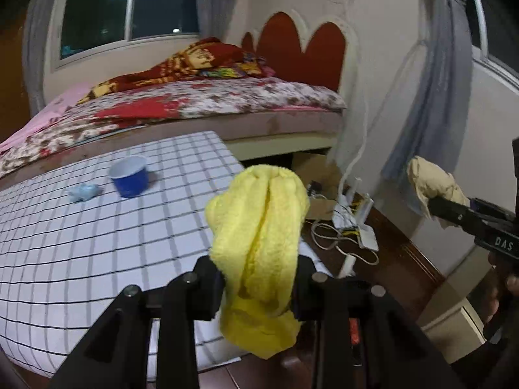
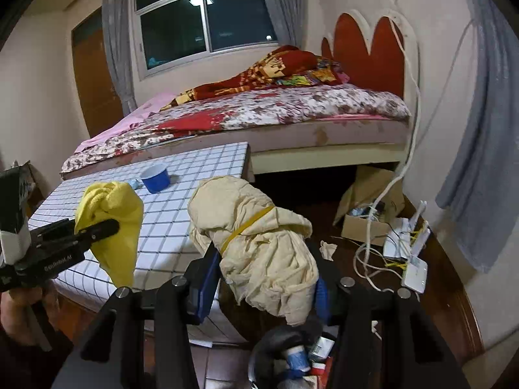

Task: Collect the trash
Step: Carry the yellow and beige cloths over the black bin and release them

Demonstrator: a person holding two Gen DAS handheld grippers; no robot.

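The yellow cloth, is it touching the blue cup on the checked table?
Apart. In the left wrist view the yellow cloth hangs pinched in the left gripper, with bare checked table between it and the blue cup.

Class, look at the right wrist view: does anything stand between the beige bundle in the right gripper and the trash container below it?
Nothing visible does. The beige bundle hangs in the right gripper above the trash container, with open air between.

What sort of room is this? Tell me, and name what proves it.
A bedroom in a home, most likely. A bed with a floral cover and a red headboard stands under a curtained window. A checked table stands beside it, and cables and a router lie on the floor.
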